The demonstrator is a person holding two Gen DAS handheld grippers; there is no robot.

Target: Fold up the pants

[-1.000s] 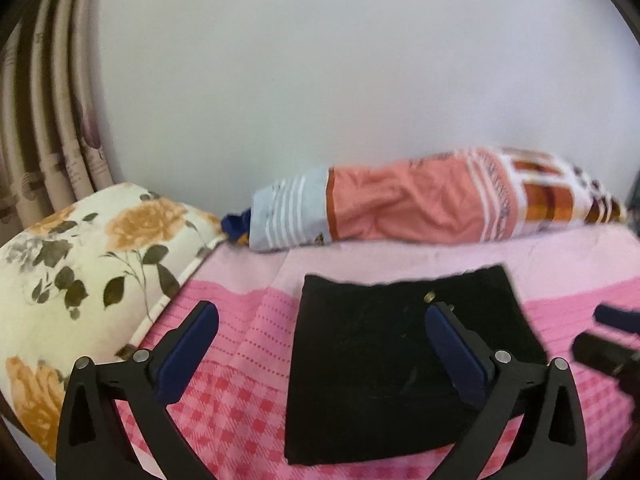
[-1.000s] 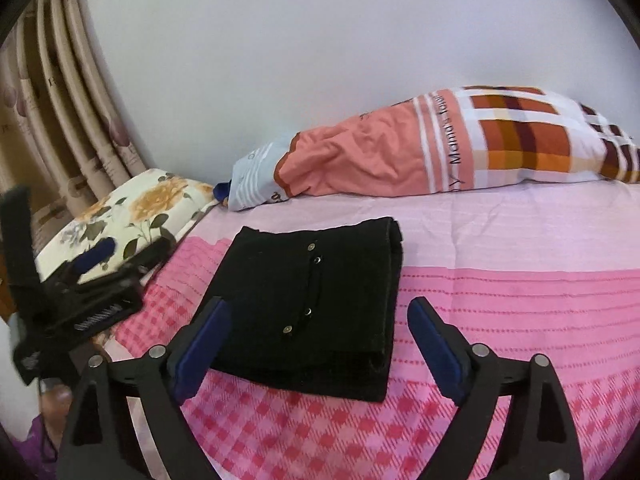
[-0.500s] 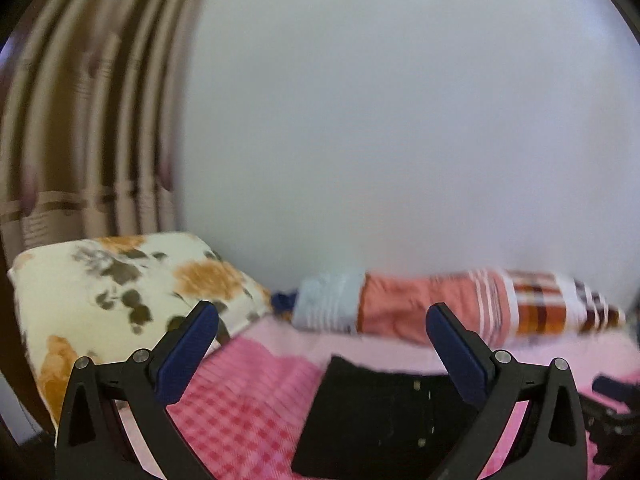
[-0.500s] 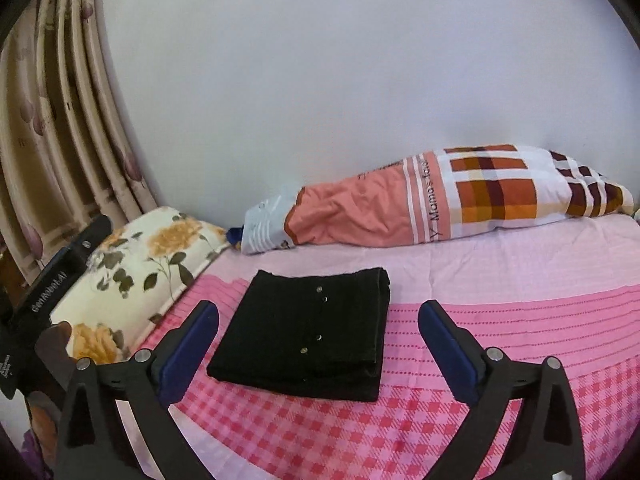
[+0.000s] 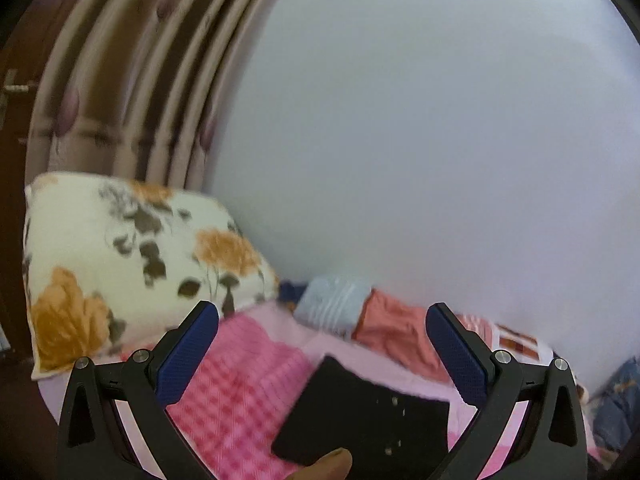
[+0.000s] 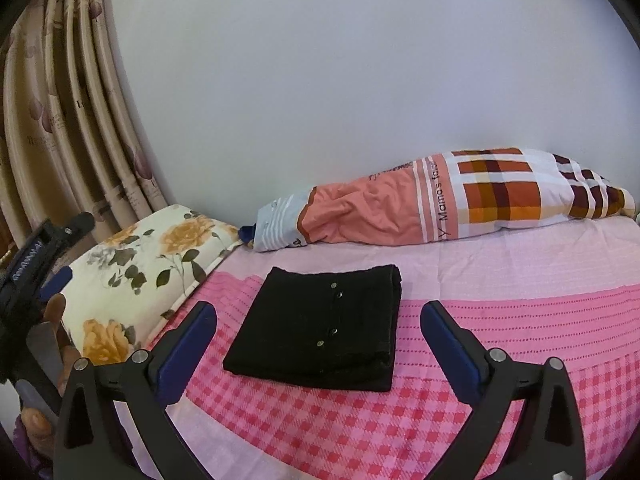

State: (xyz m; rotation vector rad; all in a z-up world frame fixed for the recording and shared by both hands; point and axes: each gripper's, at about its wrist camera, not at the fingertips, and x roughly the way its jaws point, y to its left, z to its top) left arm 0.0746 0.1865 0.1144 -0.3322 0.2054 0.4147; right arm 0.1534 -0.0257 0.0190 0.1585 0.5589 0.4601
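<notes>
Black pants [image 6: 316, 326] folded into a compact rectangle, lying flat near left edge of bed [image 6: 520, 280]. Left claw [image 5: 320, 350] and right claw [image 6: 318, 348] now raised and drawn back, both wide open, gripping nothing. Folding judged complete.

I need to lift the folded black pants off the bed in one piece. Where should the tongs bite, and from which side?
Judging by the right wrist view, take the folded black pants at the thick stacked edge on their right side, coming in low from the right across the pink bedsheet. The layers pile up there, so one bite could catch them all, and that side is clear, while the floral pillow crowds the left.
</notes>
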